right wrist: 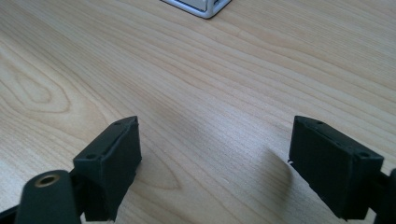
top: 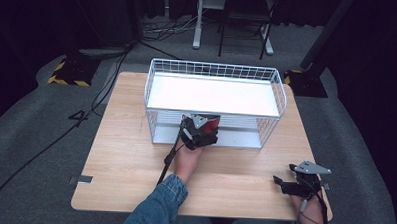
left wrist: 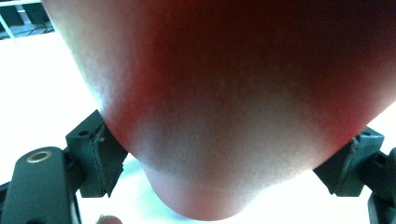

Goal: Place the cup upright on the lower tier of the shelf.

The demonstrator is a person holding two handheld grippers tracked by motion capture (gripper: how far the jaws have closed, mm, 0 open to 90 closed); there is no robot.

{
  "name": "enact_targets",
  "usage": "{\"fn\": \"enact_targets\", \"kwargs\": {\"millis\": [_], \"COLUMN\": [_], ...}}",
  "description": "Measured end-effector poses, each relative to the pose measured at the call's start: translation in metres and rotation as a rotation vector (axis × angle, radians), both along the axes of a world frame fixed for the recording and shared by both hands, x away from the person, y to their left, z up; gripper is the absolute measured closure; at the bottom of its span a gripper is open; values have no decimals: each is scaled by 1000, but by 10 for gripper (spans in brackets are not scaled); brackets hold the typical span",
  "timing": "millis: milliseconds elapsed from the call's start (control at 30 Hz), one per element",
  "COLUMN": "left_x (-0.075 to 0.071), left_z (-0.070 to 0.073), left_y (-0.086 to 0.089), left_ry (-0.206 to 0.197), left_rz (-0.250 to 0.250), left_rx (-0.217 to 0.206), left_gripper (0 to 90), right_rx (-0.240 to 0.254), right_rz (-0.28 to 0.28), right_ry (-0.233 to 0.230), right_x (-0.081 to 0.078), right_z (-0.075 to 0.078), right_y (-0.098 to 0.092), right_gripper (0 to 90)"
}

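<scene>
A smooth, rounded red object [left wrist: 224,93] sits between the two black jaws of my left gripper [left wrist: 223,161], which is shut on it. From above, the left gripper [top: 206,128] holds the red object [top: 212,124] at the front opening of a white wire rack [top: 215,70], just over its lower shelf [top: 240,138]. The object's full shape is hidden. My right gripper [top: 282,184] rests low near the table's front right corner. Its jaws stand wide apart over bare wood [right wrist: 215,163], with nothing between them.
The rack has a white upper shelf [top: 212,95] and stands at the back middle of the wooden table [top: 130,154]. A corner of its base [right wrist: 201,7] shows ahead of the right gripper. Cables and stands lie on the grey floor behind.
</scene>
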State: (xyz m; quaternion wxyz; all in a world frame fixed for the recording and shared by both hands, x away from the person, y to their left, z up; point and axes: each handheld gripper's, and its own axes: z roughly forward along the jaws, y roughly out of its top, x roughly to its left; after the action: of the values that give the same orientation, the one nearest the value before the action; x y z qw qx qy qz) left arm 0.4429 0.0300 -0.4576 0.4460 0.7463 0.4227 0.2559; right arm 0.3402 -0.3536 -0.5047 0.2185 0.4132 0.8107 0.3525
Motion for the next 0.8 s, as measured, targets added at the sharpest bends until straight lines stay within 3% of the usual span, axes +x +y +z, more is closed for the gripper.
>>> {"fn": "enact_targets", "kwargs": {"millis": [33,167,200,233,433,500,567,800], "left_x": [-1,7,10,12,18,20,19,19], "left_z": [-4,-8,-9,-10,-16,-20,-21,-22], "left_y": [-6,-4,-6,-5,-11,-11,-12,-11], "left_ry": [35,53,62,65,71,85,69,69], "left_rz": [50,84,74,75,85,82,82,85], "left_rx": [-73,-95,-126,-91,-34,-32,-21,-24], "left_gripper": [165,165,165,165,164,164,164,160], "right_rx": [-1,-6,-7,-7,-8,-9,-8,-18], "right_rz": [0,-1,0,-1,-1,0,0,9], "right_ry": [-1,-4,-4,-4,-9,-11,-9,-19], "right_x": [0,0,-1,-1,-1,-1,-1,-1], "right_z": [0,0,0,0,0,0,0,0], "right_y": [0,0,0,0,1,1,1,3], "right_gripper": [170,170,170,170,170,170,170,172]}}
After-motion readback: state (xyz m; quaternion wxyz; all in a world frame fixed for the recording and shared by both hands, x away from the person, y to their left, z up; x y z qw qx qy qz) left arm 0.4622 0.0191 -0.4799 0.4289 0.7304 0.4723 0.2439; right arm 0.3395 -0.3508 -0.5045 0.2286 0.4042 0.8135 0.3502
